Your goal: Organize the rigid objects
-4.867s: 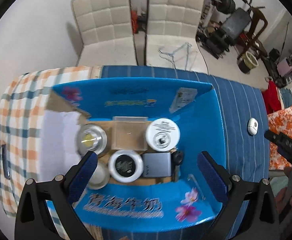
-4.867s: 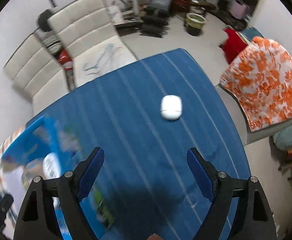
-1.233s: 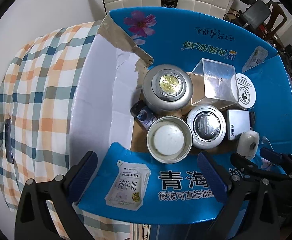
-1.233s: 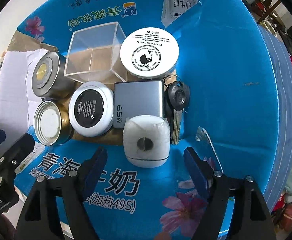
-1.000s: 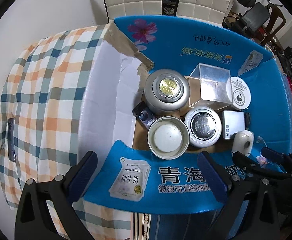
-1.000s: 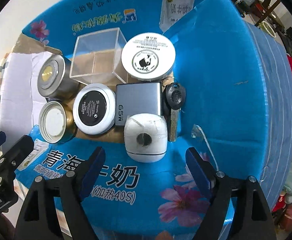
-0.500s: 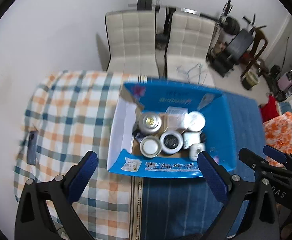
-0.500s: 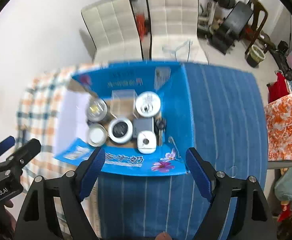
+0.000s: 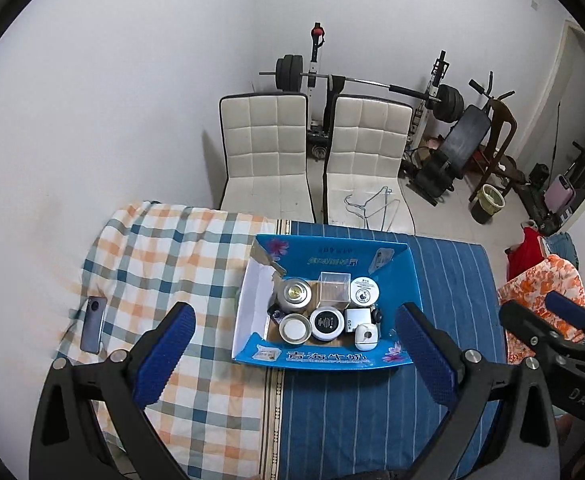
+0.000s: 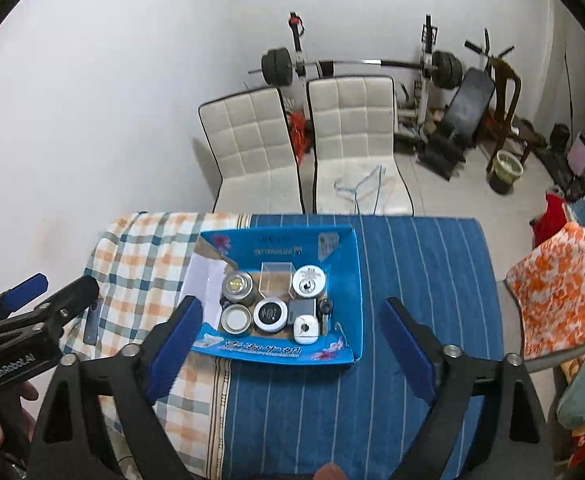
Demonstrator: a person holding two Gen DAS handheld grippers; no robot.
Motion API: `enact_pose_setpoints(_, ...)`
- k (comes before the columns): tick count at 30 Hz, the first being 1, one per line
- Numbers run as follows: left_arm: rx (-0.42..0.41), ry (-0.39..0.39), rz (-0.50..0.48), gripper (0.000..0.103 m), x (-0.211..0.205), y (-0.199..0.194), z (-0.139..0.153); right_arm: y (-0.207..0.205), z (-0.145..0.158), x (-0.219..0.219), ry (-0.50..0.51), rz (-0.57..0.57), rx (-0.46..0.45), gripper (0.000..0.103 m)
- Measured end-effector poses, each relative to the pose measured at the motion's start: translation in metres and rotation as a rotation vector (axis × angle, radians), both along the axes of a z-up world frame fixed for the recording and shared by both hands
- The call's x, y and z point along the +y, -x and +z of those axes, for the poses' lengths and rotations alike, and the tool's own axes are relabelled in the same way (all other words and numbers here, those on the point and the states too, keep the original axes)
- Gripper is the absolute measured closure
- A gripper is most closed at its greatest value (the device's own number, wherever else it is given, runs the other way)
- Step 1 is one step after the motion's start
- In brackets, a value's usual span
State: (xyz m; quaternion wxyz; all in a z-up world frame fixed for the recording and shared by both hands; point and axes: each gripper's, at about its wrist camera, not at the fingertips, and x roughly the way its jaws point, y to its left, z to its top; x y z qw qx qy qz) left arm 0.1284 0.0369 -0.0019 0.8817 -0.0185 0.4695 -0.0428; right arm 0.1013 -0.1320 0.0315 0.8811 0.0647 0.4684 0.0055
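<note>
The box with the white pod at its near right now looks far smaller than half a second ago; both claws have pulled back high above it. The left claw and right claw gape wide, empty, box well beyond them on the table.

The white rounded case that lay alone on the blue striped cloth now sits inside the blue box, at its near edge just in front of the grey block. Both the left hand-held gripper and the right hand-held gripper have pulled up and well back from the box, jaws spread and empty
</note>
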Motion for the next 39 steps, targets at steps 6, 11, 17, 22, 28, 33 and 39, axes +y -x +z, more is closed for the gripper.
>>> enact_pose_setpoints(6,-0.012,-0.014,0.005,0.0,-0.004,0.011,0.005,0.011,0.013,0.002,0.016,0.013,-0.01,0.009)
enact_pose_setpoints(11,-0.01,-0.014,0.005,0.0,-0.004,0.013,0.006,0.011,0.005,0.0,0.013,0.006,0.014,0.009)
enact_pose_setpoints(17,-0.013,-0.021,0.001,0.0,-0.005,0.016,0.004,0.012,0.003,-0.002,0.016,-0.002,0.018,0.009)
enact_pose_setpoints(22,-0.002,-0.028,-0.001,0.0,-0.008,0.017,-0.001,0.01,0.003,-0.004,0.022,-0.012,0.019,0.009)
enact_pose_setpoints(28,-0.003,-0.029,0.004,0.0,-0.006,0.015,-0.003,0.01,0.004,-0.005,0.035,-0.018,0.005,0.009)
enact_pose_setpoints(33,0.005,-0.032,0.015,0.0,-0.004,0.016,-0.006,0.011,0.005,-0.005,0.049,-0.016,-0.001,0.009)
enact_pose_setpoints(39,0.011,-0.035,0.023,0.0,-0.003,0.017,-0.007,0.012,0.004,-0.003,0.055,-0.014,-0.001,0.009)
